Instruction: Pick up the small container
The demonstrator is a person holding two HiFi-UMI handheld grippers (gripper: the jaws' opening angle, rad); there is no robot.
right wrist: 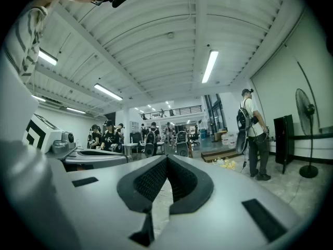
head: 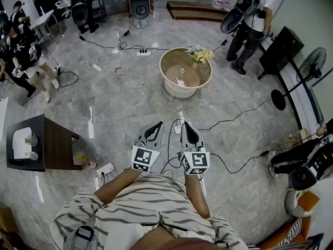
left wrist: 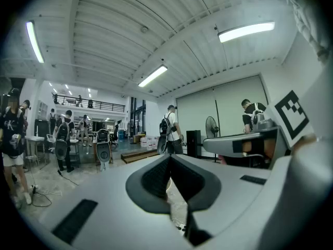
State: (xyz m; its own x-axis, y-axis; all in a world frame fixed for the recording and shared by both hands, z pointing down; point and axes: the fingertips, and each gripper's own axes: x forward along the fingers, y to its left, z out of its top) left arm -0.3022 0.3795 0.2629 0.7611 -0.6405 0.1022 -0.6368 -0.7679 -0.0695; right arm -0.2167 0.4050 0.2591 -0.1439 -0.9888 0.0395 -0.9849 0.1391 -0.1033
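Note:
A small pale container (head: 181, 77) stands near the middle of a round beige table (head: 171, 61) on the floor ahead, with a bunch of flowers (head: 200, 53) at the table's far right rim. Both grippers are held close to my body, well short of that table and pointing towards it. My left gripper (head: 155, 128) is shut with nothing between its jaws, and the left gripper view shows its tips (left wrist: 169, 158) meeting. My right gripper (head: 188, 127) is likewise shut and empty, its tips (right wrist: 167, 158) touching. Neither gripper view shows the container.
Cables and a power strip (head: 143, 52) trail across the grey floor between me and the table. A dark side table (head: 54, 147) stands at left. A person with a backpack (head: 252, 14) stands at the far right, beside a standing fan (head: 314, 66). More people stand at far left.

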